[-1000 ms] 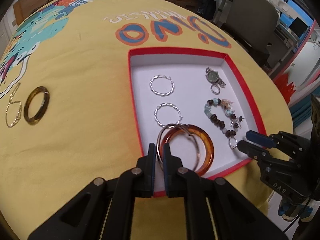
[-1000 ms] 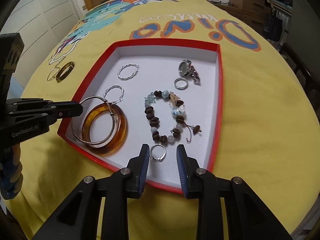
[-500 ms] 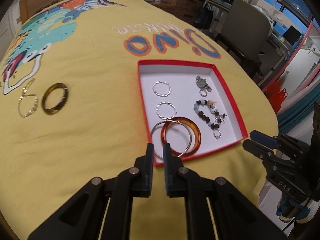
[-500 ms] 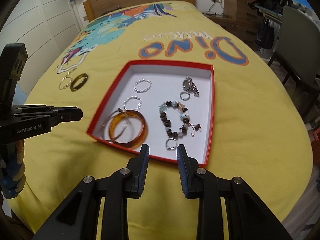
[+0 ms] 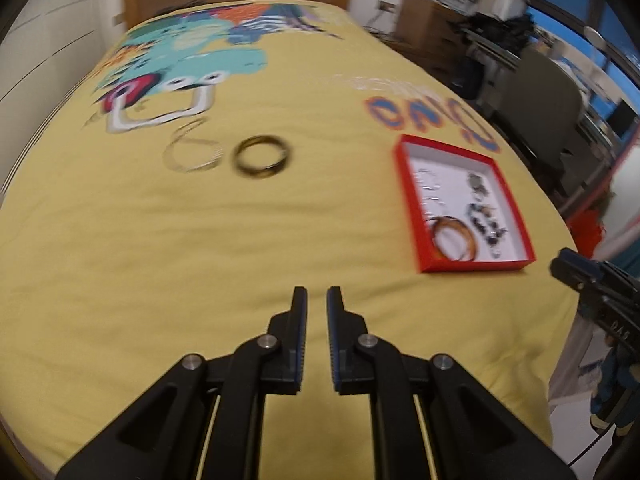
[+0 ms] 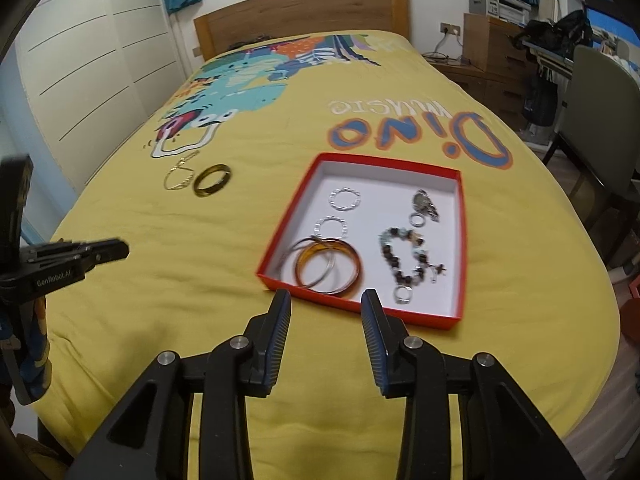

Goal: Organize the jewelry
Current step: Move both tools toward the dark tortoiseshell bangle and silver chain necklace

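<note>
A red-rimmed white tray [image 6: 460, 248] [image 5: 414, 216] lies on the yellow bedspread. It holds an amber bangle [image 6: 354, 270], a thin silver hoop [image 6: 292, 250], two twisted silver hoops [image 6: 344, 199], a beaded bracelet [image 6: 394, 260], a watch [image 6: 424, 202] and two small rings. A dark olive bangle [image 5: 262, 157] [image 6: 212, 180] and a gold wire earring pair [image 5: 192, 152] [image 6: 180, 174] lie on the bedspread left of the tray. My left gripper [image 5: 316, 296] is slightly open and empty, well short of the olive bangle. My right gripper [image 6: 325, 304] is open and empty at the tray's near edge.
The bed's wooden headboard [image 6: 300, 12] is at the far end. A grey chair [image 6: 600, 92] and cluttered shelves [image 6: 496, 48] stand to the right. White wardrobe doors [image 6: 100, 60] are on the left. The bed's edge runs just below both grippers.
My left gripper let go of the thin silver hoop, which now lies in the tray on the amber bangle. It pulled back and swung left toward the olive bangle. My right gripper backed off.
</note>
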### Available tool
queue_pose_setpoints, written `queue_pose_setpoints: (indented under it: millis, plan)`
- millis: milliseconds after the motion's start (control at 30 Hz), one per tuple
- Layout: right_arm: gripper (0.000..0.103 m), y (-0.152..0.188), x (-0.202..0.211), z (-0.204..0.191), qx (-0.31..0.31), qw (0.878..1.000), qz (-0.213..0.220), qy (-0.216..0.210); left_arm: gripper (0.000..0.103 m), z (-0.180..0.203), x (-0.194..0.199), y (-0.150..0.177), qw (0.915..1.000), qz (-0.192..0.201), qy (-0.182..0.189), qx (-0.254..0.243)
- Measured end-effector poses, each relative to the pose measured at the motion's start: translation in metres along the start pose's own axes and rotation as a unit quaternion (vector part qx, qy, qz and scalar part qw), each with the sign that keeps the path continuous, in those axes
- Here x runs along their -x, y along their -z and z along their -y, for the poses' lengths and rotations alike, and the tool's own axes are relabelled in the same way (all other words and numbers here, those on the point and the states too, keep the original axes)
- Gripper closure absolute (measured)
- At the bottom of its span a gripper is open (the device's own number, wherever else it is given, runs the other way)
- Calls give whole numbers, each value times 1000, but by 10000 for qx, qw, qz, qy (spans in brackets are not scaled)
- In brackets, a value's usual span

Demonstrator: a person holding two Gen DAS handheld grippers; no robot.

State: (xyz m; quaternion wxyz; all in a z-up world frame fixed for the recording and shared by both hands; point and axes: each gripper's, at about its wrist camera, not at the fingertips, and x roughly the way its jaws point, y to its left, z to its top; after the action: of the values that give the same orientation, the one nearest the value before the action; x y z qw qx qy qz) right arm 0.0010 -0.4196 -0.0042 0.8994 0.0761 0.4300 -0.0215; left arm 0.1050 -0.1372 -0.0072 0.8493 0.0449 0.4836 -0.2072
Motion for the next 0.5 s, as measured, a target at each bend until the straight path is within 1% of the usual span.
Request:
queue_pose_setpoints:
  millis: [33,67,100,167,300,367,500]
  plan:
    - [67,0,2,-5,23,10000,16,-14,93,-8,5,4,9999,27,-71,67]
    - [67,0,5,-11,49,10000,39,-35,89,-19,13,8,9997,95,-171,163]
    - [67,0,7,-17,67,9999,60,-59,78,-25,18,11,9994,144,-223,214]
    - [65,-1,10,-28,108,9998,94,-101,68,-43,37,20,9974,347,-494,401]
    - [64,-2,12,-53,242,9994,126,-233,67,-68,62,31,9920,623,-896,627]
    - [63,-3,8,-65,323,9990,109,-291,67,-77,70,35,9894,710,-1031,743]
    - [63,-7,-5,-85,431,9980,102,-442,67,-90,73,41,9852,764,-1247,889]
